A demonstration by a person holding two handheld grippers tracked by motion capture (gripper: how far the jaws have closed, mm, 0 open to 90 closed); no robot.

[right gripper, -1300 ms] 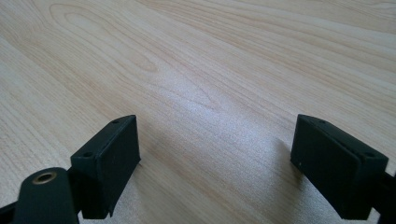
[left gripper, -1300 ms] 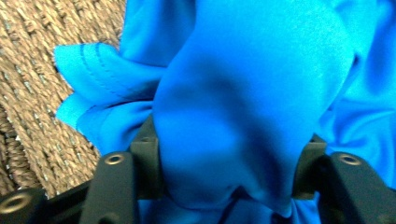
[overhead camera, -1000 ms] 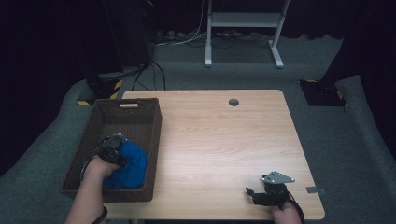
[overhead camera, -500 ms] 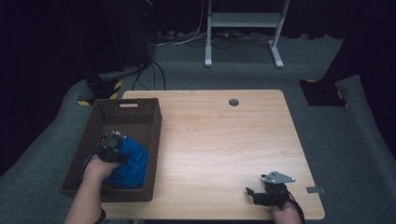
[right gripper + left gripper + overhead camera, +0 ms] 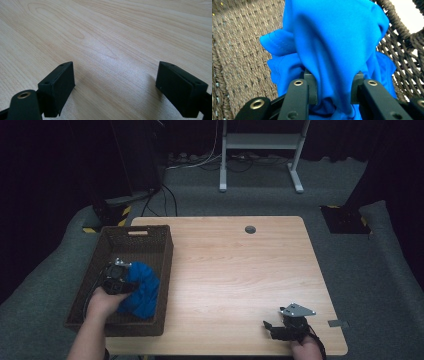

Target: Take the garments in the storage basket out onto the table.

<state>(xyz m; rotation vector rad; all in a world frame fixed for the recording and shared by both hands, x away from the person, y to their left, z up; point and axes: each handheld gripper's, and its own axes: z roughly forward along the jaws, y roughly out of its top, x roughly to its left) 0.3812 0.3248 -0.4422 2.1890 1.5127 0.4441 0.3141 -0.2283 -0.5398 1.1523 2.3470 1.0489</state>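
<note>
So the blue cloth [image 5: 337, 45] is bunched up in a soft heap inside the brown woven basket [image 5: 145, 236], sitting toward the basket's near right side in the high view. The left gripper [image 5: 333, 88] has it pinched: a thick fold of fabric runs straight up between the two black pads, and both pads press into it, so the jaws are squeezed in on the cloth with a fair wad of material keeping them apart. They've just been closing a bit more on that fold. From above, the left gripper [image 5: 116, 277] sits right on the left edge of the cloth, inside the basket, with the person's hand [image 5: 102, 301] behind it.

Around the gripper you get basket weave on both sides, floor to one side and the wall rising just past the cloth on the other.

Way off across the bench [image 5: 235, 270], the right gripper [image 5: 115, 81] rests low over bare wood near the bench's front corner, jaws spread wide with nothing between them.
</note>
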